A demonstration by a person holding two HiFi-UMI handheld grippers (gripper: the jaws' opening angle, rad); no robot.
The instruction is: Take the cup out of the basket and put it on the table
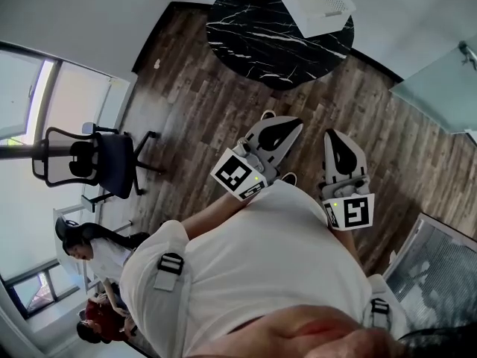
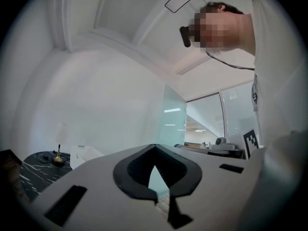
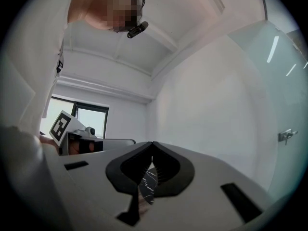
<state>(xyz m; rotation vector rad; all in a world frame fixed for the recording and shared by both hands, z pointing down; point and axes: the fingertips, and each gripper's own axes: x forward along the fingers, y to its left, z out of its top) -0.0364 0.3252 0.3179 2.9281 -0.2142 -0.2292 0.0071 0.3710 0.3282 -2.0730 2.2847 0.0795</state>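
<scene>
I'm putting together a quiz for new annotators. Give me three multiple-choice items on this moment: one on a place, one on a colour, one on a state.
1. Where does the white perforated basket stand?
A. on a shelf
B. on the round marble table
C. in the person's lap

2. What colour is the round table's top?
A. black with white veins
B. plain white
C. red

3. How are the left gripper and right gripper held?
A. each clamped on a cup
B. both reaching into the basket
C. both over the wooden floor, jaw tips together, empty

Answers:
1 B: the head view shows the basket on the far side of the tabletop.
2 A: the top is dark with pale streaks.
3 C: each gripper view shows the tips meeting with nothing between them, short of the table.
</scene>
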